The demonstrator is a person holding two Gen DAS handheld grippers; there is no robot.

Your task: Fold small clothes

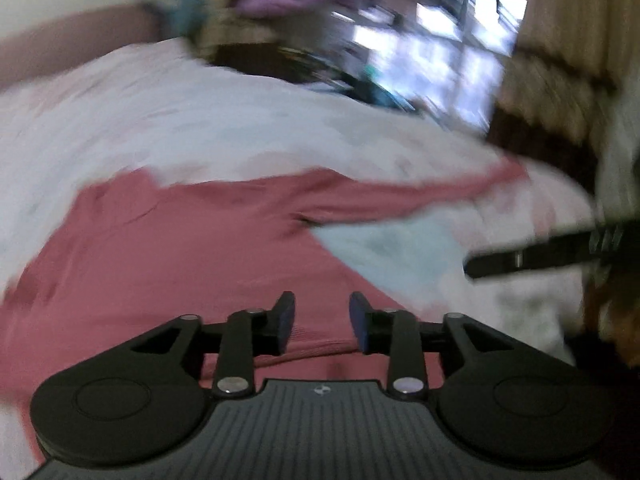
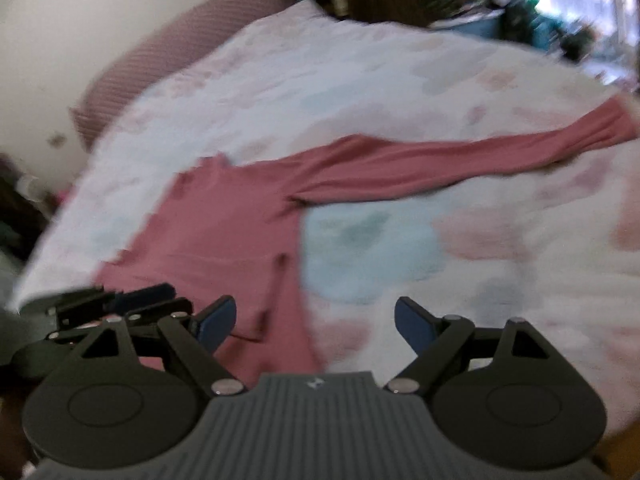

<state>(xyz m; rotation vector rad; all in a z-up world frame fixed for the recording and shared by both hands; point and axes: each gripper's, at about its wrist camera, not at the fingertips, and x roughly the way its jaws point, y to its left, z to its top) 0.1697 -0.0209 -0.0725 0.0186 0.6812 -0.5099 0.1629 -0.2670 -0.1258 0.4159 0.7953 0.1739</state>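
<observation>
Item one: a pink long-sleeved top [image 2: 224,220] lies flat on my bed, body toward me, one sleeve [image 2: 460,158] stretched out straight to the right across the bedspread [image 2: 360,80], which is white with pale pink and blue patches. Item two: my left gripper [image 1: 322,322], hovering low over the hem end of the top; its blue-padded fingers [image 1: 286,316] stand a little apart with pink fabric showing in the gap between them, nothing clamped. Item three: my right gripper [image 2: 316,322], spread wide, jaws well apart and empty, above the right edge of the garment's body, where pink cloth meets bedspread. The left gripper shows at the lower left of the right wrist view, just beside the right one, over the same hem. Item four: a mauve striped pillow [image 2: 168,52] against the wall at the bed's far left. Background clutter beyond the bed is too blurred to name.
</observation>
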